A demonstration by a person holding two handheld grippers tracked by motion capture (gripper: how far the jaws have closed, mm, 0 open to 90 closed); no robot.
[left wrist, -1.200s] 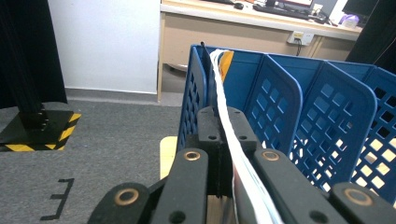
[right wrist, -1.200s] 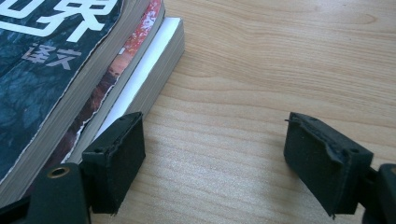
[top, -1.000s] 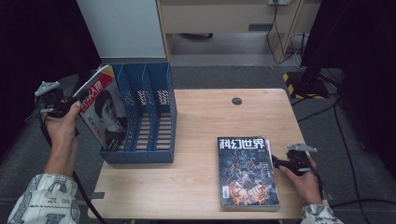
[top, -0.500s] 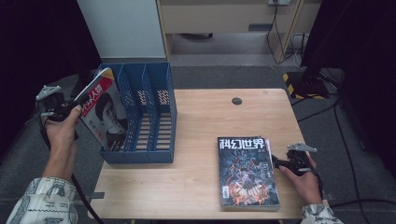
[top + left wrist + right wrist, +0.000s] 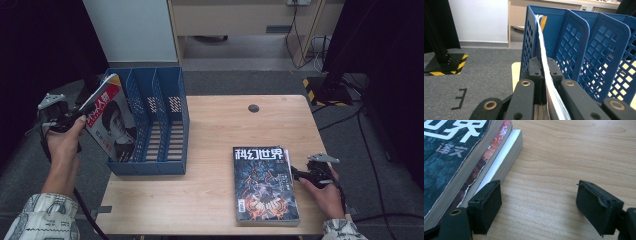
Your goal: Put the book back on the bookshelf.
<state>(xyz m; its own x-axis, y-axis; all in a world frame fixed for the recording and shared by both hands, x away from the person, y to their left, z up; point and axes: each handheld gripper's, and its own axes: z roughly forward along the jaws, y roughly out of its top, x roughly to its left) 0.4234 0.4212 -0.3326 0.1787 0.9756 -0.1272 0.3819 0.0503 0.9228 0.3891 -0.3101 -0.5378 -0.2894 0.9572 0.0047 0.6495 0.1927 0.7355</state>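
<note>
Two grippers: one loaded, one idle, both at a wooden table [image 5: 210, 195].
Item in hand: red-covered magazine [image 5: 111, 122] with a portrait on the front, leaning outward at the leftmost slot of the blue file rack [image 5: 160, 165]; its lower corner is inside the slot, its upper edge outside.
Left gripper [image 5: 75, 120]: clenched on the magazine's outer edge; in the left gripper view the pages [image 5: 546, 62] run up between the closed jaws and bow toward the rack's wall [image 5: 527, 45].
Right gripper [image 5: 296, 173]: jaws apart, grasping nothing, resting at table level just beside the right edge of the book stack [image 5: 265, 185].
Book stack: dark sci-fi cover on top; the right gripper view shows several volumes [image 5: 496, 162] beneath it, edges uneven.
Rack: three slots, perforated dividers, the other two look unoccupied.
Stage, judged: magazine partly filed, not yet seated upright.
Risk one: limp pages held by one edge may buckle or snag on the divider if pushed down at this tilt.
Risk two: letting go while it leans outward could let it tip out over the rack's left side, which sits at the table's edge.
Risk three: pressure on the rack wall could shove the light rack sideways.
</note>
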